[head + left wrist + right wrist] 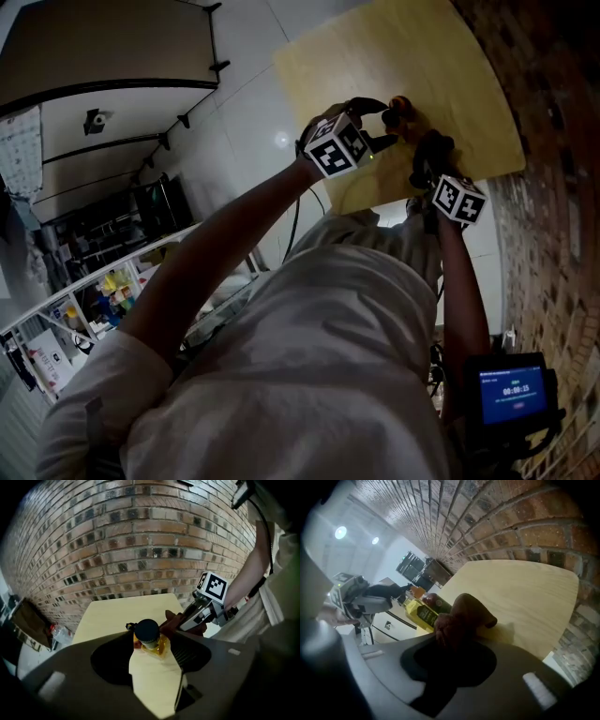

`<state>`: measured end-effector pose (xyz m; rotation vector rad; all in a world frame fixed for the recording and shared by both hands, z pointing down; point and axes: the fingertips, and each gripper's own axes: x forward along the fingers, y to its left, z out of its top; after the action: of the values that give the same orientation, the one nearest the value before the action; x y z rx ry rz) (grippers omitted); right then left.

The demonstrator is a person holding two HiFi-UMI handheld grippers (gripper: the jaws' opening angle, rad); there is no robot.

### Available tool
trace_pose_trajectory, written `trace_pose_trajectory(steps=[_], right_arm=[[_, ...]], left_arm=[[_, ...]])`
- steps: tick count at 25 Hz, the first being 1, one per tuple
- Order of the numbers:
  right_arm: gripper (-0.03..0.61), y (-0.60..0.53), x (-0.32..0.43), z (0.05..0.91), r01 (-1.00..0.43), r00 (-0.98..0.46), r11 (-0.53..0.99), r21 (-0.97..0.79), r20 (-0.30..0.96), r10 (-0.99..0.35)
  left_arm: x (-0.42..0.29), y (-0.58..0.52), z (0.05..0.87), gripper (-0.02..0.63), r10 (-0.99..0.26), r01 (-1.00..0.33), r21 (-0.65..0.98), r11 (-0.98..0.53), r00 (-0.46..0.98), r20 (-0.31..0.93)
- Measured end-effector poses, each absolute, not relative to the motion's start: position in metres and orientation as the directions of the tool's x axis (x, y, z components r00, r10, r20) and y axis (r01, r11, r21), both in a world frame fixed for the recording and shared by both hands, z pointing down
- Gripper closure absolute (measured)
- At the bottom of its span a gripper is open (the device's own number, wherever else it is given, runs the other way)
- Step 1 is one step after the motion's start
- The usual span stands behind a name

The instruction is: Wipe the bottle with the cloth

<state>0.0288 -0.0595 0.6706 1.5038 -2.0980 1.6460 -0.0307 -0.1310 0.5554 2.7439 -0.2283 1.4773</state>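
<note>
A yellow bottle [146, 630] with a black cap stands near the front edge of the wooden table [126, 609]. My left gripper [152, 641] is open, and the bottle's top sits between its jaw tips without the pads pressing on it. The head view has the bottle [400, 111] just past the left gripper [387, 123]. My right gripper [457, 637] is shut on a bunched brown cloth [461, 616], which lies against the side of the bottle [421, 613]. From the left gripper view the cloth [171, 620] touches the bottle's right side, with the right gripper [185, 620] behind it.
A brick wall [140, 541] runs along the table's far side. A cardboard box [28, 625] and a plastic bottle [61, 632] lie on the floor to the left. Shelves with goods [103, 291] stand behind me. A device with a blue screen [511, 394] hangs at my right.
</note>
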Motion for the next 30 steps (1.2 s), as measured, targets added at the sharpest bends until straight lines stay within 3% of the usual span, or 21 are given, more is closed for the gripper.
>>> trace_pose_trajectory(steps=[3, 6, 11, 13, 15, 16, 19, 22, 26, 30], right_arm=[[0.512, -0.055, 0.021, 0.671, -0.717, -0.528, -0.037, -0.696, 0.576, -0.624], [0.512, -0.054, 0.021, 0.666, -0.721, -0.531, -0.018, -0.693, 0.570, -0.627], [0.512, -0.050, 0.029, 0.648, -0.734, -0.529, 0.022, -0.679, 0.551, -0.646], [0.512, -0.049, 0.029, 0.645, -0.728, -0.537, 0.042, -0.684, 0.531, -0.656], [0.512, -0.054, 0.026, 0.635, -0.714, -0.550, 0.073, -0.696, 0.493, -0.675], [0.512, -0.058, 0.023, 0.627, -0.703, -0.558, 0.095, -0.705, 0.464, -0.688], [0.512, -0.075, 0.011, 0.587, -0.654, -0.596, 0.194, -0.731, 0.340, -0.727], [0.512, -0.091, -0.006, 0.557, -0.619, -0.624, 0.269, -0.738, 0.254, -0.739], [0.512, -0.103, -0.012, 0.572, -0.626, -0.592, 0.207, -0.751, 0.285, -0.754], [0.514, -0.107, 0.013, 0.596, -0.692, -0.468, 0.090, -0.716, 0.350, -0.811]], left_arm=[[-0.030, -0.131, 0.558, 0.341, -0.108, 0.009, -0.131, -0.991, 0.512, 0.852], [-0.034, -0.131, 0.563, 0.310, -0.087, 0.249, -0.220, -0.943, 0.452, 0.888], [-0.038, -0.128, 0.566, 0.295, -0.095, 0.647, -0.305, -0.699, 0.338, 0.936], [-0.038, -0.125, 0.572, 0.300, -0.087, 0.748, -0.288, -0.598, 0.296, 0.951], [-0.035, -0.124, 0.577, 0.358, -0.091, 0.799, -0.280, -0.531, 0.275, 0.957], [-0.033, -0.125, 0.577, 0.407, -0.099, 0.805, -0.283, -0.522, 0.273, 0.957], [-0.025, -0.128, 0.576, 0.408, -0.124, 0.733, -0.282, -0.619, 0.264, 0.957], [-0.018, -0.126, 0.572, 0.411, -0.141, 0.560, -0.269, -0.784, 0.261, 0.955], [-0.010, -0.120, 0.575, 0.411, -0.191, 0.394, -0.276, -0.876, 0.242, 0.951], [0.000, -0.121, 0.573, 0.416, -0.184, 0.245, -0.230, -0.942, 0.199, 0.963]])
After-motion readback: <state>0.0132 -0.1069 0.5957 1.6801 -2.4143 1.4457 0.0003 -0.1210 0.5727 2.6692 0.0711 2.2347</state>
